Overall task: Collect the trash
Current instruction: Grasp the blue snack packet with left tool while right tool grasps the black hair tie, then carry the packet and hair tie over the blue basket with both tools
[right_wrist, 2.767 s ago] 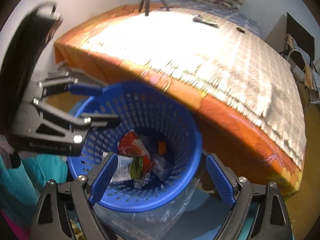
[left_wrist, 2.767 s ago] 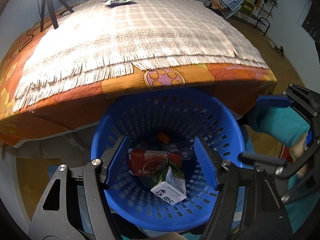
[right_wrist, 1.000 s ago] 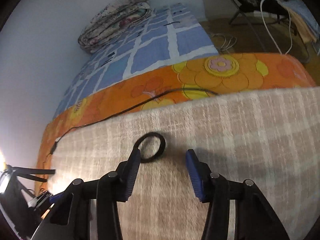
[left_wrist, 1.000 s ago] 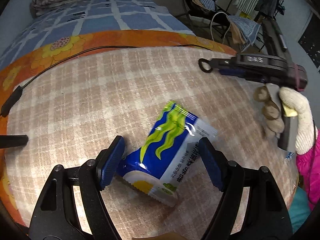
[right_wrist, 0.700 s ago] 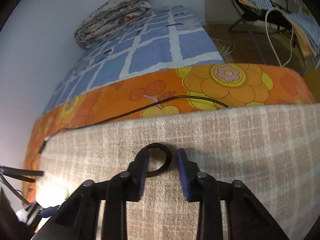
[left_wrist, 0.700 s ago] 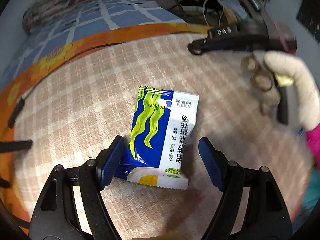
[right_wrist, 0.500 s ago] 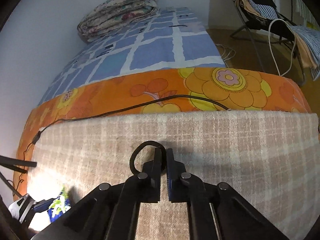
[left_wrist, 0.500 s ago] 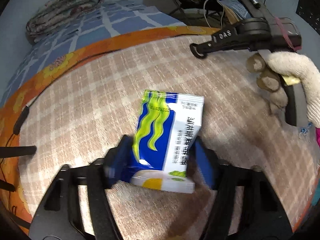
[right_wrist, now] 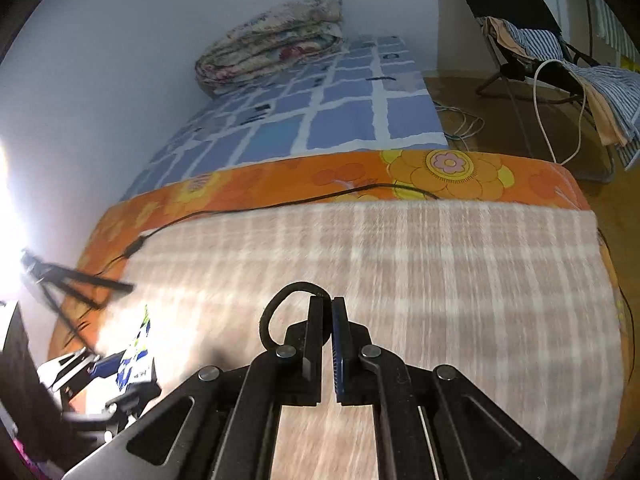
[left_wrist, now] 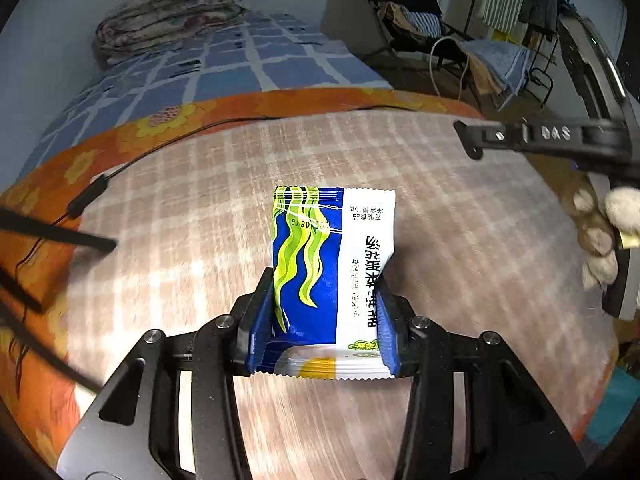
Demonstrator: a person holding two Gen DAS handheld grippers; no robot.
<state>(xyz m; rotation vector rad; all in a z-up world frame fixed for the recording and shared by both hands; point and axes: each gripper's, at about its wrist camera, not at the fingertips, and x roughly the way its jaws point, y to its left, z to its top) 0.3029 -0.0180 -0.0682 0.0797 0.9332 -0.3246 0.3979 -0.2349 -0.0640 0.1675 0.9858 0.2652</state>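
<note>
My left gripper [left_wrist: 324, 312] is shut on a blue, green and white snack packet [left_wrist: 332, 276] and holds it above the checked beige blanket [left_wrist: 224, 184]; the packet also shows in the right wrist view [right_wrist: 136, 356]. My right gripper [right_wrist: 327, 320] is shut on a thin black ring [right_wrist: 276, 312], which loops out to the left of the fingers above the blanket [right_wrist: 440, 260]. The right gripper shows in the left wrist view at the right edge [left_wrist: 532, 140], held by a gloved hand [left_wrist: 604, 236].
An orange flowered sheet [right_wrist: 400, 176] borders the blanket, with a black cable [right_wrist: 248, 208] across it. A blue checked bed with a folded quilt [right_wrist: 272, 44] lies behind. A black tripod [right_wrist: 60, 280] stands at the left. Chairs with clothes [left_wrist: 472, 52] stand at the back right.
Both grippers left the blue basket and reached the blanket. The left closed on the snack packet and lifted it. The right closed on the black ring and raised it.
</note>
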